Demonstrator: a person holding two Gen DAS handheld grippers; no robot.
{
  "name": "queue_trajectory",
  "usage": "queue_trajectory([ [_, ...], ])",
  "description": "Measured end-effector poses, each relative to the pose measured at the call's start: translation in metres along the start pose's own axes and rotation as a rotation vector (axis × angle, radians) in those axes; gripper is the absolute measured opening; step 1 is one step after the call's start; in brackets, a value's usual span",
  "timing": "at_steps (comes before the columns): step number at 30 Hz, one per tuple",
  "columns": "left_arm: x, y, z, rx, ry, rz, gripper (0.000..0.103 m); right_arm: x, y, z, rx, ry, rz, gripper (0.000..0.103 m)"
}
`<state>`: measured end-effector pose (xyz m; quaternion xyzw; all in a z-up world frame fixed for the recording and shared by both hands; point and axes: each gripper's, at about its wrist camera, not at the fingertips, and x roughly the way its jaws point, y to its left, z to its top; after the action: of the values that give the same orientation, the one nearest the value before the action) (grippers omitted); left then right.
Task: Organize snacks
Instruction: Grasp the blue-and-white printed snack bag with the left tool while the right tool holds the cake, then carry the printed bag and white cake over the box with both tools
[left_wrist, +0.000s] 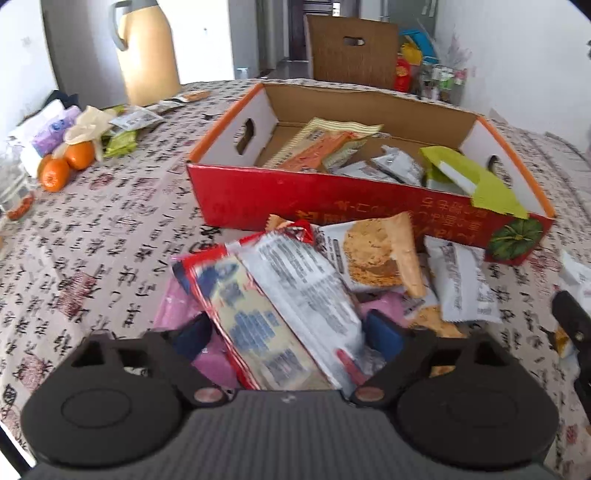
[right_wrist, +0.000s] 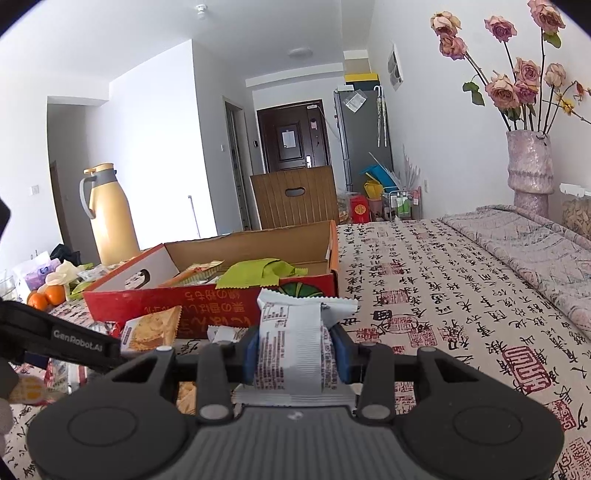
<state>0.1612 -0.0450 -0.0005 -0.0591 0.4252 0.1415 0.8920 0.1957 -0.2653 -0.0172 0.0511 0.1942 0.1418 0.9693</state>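
Between right gripper (right_wrist: 295, 354) pads: white packet (right_wrist: 291, 343).

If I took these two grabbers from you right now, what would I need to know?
Right gripper: shut on a white packet, held up in front of the box.
Left gripper: a red packet lies between its fingers; whether it is clamped cannot be told.
Done: several snacks and a green bag are in the box.
Left: box both packets, then the pile on the table in front of the box.
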Motion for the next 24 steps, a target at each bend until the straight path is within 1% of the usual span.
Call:
queue_trajectory([
  [3, -0.004, 0.002, -0.003, 0.017, -0.009, -0.017, 0.071, -0.001, 0.000, -0.001, 0.000, -0.004, -0.004, 0.039],
  [5, -0.006, 0.005, -0.004, 0.022, -0.014, -0.025, 0.069, -0.002, 0.000, -0.001, 0.001, -0.007, -0.005, 0.039],
  [9, -0.012, 0.012, -0.008, 0.030, -0.041, -0.030, 0.068, -0.002, 0.001, -0.001, -0.003, -0.009, -0.006, 0.039],
  [15, -0.033, 0.019, -0.012, 0.075, -0.124, -0.059, 0.068, -0.006, 0.003, -0.002, -0.012, -0.021, -0.019, 0.039],
  [20, -0.045, 0.022, -0.009, 0.097, -0.181, -0.079, 0.069, -0.011, 0.008, -0.001, -0.035, -0.029, -0.026, 0.039],
  [24, -0.050, 0.025, -0.005, 0.098, -0.210, -0.096, 0.069, -0.017, 0.015, 0.002, -0.057, -0.036, -0.024, 0.039],
])
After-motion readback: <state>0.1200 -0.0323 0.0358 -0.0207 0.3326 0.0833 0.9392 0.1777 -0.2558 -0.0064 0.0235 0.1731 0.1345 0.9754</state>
